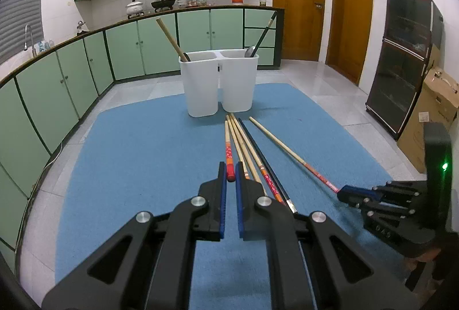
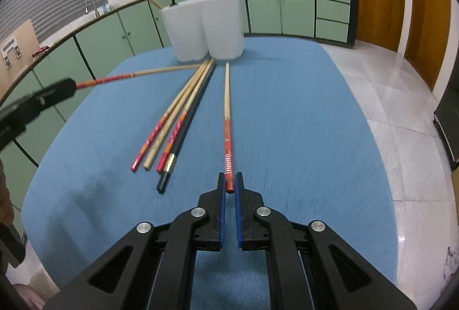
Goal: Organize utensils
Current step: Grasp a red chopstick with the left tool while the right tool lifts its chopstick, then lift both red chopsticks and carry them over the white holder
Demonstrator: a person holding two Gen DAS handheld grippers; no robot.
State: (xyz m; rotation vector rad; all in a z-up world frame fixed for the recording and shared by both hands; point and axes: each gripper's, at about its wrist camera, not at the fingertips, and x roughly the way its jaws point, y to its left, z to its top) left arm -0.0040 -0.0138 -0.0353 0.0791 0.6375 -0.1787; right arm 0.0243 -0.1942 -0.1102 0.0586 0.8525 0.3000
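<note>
Two grippers each clamp one red-ended chopstick: the left gripper point(image 1: 230, 172) pinches its chopstick point(image 1: 228, 146) at frame centre, and the right gripper point(image 2: 230, 180) pinches its own point(image 2: 227, 120) likewise. Four loose chopsticks point(image 2: 175, 120) lie left of centre on the blue mat point(image 2: 301, 123), pointing toward the white bins point(image 2: 206, 28) at upper centre.

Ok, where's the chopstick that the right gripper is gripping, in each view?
Left wrist view: the chopstick runs diagonally, right of the bundle, with its red end in the right gripper near the right edge.
Right wrist view: the chopstick runs up the centre from the right gripper.
Shared landmark: the white twin holder beyond its far tip.
</note>
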